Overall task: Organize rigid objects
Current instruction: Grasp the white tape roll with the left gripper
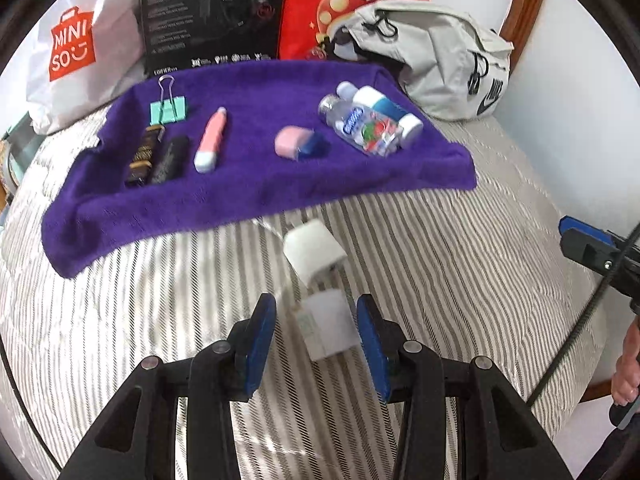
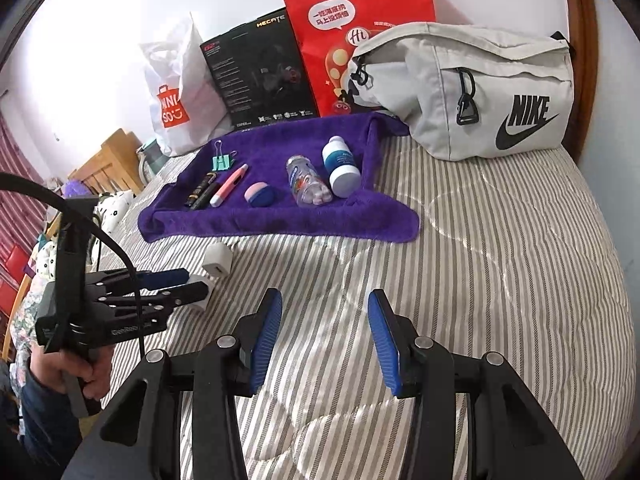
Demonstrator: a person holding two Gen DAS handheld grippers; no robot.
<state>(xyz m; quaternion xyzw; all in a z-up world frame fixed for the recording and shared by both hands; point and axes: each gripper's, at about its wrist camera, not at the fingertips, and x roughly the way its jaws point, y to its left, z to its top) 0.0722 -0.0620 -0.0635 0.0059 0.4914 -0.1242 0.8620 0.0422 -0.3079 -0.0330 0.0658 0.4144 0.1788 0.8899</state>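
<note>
A purple towel (image 1: pixel 248 196) on the bed carries a mint binder clip (image 1: pixel 168 109), two dark tubes (image 1: pixel 158 158), a pink pen-shaped item (image 1: pixel 210 140), a pink and blue case (image 1: pixel 298 143), a clear bottle (image 1: pixel 360 126) and a white and blue bottle (image 1: pixel 386 110). In front of the towel lie two white charger blocks. My left gripper (image 1: pixel 316 304) is open, its fingers on either side of the nearer block (image 1: pixel 330 326) with gaps showing. The farther block (image 1: pixel 314 250) lies just beyond. My right gripper (image 2: pixel 325 296) hangs open over the striped cover, holding nothing.
A grey Nike bag (image 2: pixel 480 92) lies at the towel's right. A white shopping bag (image 2: pixel 176 96), a black box (image 2: pixel 256 68) and a red paper bag (image 2: pixel 360 36) stand against the wall behind. Striped bedcover (image 2: pixel 500 260) stretches to the right.
</note>
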